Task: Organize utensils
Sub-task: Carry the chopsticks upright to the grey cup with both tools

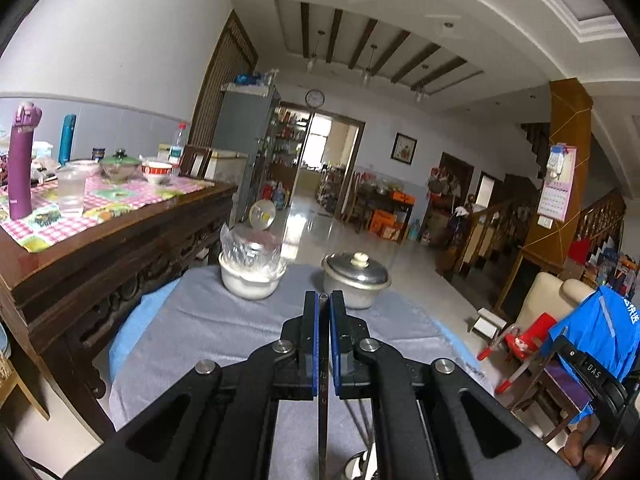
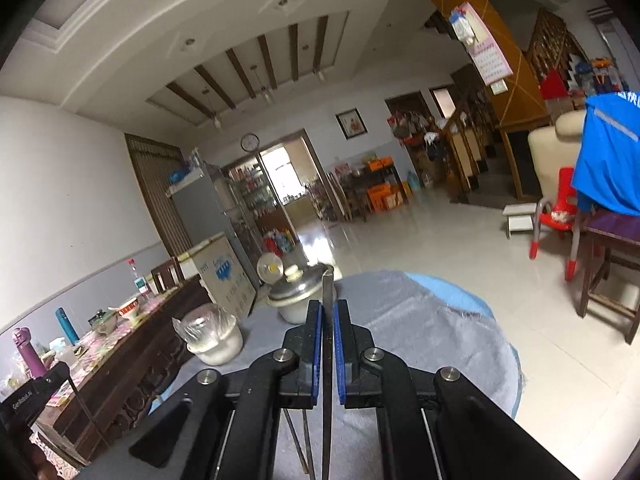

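Blue-padded left tongs [image 1: 324, 300] clamp a dark chopstick [image 1: 323, 364] above the grey-clothed bench [image 1: 208, 332]. Right tongs [image 2: 328, 308] pinch another flat dark stick [image 2: 328, 292], its tip near the lidded metal pot [image 2: 298, 292].

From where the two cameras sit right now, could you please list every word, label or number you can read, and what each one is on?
"DAS": black device at the right edge of the left view.
"GenRobot.AI": black device at the lower left of the right view.
Characters on the dark strip in the left claw: too blurred.
Calendar, blue jacket, white box, wall clock: print unreadable.
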`<state>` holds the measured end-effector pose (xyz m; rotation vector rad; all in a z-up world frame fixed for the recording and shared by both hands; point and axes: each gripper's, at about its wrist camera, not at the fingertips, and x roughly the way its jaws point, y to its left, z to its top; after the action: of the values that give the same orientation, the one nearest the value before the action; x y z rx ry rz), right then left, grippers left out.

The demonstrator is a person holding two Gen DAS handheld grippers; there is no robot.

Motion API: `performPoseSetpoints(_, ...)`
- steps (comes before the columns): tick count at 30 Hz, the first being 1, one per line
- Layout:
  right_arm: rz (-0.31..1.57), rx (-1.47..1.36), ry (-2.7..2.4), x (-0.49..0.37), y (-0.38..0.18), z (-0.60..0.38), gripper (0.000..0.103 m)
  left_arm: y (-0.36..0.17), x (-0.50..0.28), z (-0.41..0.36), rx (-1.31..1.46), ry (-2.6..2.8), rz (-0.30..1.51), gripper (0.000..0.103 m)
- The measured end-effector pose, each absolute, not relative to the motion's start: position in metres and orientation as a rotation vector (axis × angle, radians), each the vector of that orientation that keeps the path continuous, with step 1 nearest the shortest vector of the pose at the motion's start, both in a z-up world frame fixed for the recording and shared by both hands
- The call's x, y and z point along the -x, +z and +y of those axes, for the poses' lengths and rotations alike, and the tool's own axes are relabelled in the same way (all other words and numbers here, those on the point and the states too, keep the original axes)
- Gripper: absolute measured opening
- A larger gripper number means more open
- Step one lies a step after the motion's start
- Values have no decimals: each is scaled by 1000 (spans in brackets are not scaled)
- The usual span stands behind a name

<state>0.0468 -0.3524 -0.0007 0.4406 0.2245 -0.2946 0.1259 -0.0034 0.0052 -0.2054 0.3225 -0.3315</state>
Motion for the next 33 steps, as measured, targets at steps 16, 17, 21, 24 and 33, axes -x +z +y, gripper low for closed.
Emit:
performPoseSetpoints(16, 121, -419, -167, -17, 36, -315, 6, 32, -99, -7, 250, -358, 226, 5)
performPoseSetpoints(17, 123, -418, -161, -19, 35, -312, 6, 32, -100, -8, 251, -354, 224, 5)
performPoseSetpoints(21, 130, -412, -145, -25, 31, -301, 7, 30, -99, -8, 265, -353, 218, 5)
performPoseSetpoints(24, 129, -415, -146, -28, 27, -295, 7, 29, -101, -9, 271, -349, 217, 5)
performPoseSetpoints(33, 131, -409, -165, -38, 17, -281, 7, 19, -102, -15, 292, -323, 209, 5)
